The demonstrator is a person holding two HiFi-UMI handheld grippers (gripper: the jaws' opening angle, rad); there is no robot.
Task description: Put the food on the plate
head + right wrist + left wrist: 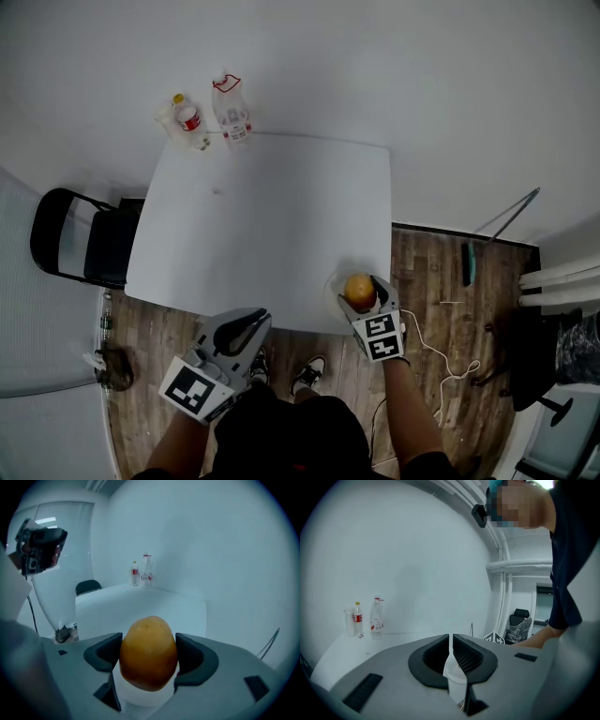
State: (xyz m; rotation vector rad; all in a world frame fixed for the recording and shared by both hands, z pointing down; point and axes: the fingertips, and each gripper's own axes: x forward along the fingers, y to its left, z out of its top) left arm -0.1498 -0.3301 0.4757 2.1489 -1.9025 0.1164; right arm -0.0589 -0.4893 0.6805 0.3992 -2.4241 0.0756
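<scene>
A yellow-orange oval food item [359,288] [149,639] sits between the jaws of my right gripper [366,302] [148,652], which is shut on it. It hangs over a pale round plate [331,280] [140,699] at the near right edge of the white table [262,225]. I cannot tell whether the food touches the plate. My left gripper [246,328] [451,641] is off the table at the front left. Its jaws are shut, with nothing held.
Two plastic bottles [190,120] [232,111] stand at the table's far left corner. A black folding chair [84,239] is left of the table. A white cable [441,361] trails on the wood floor at right. The person's shoes [309,372] are below the front edge.
</scene>
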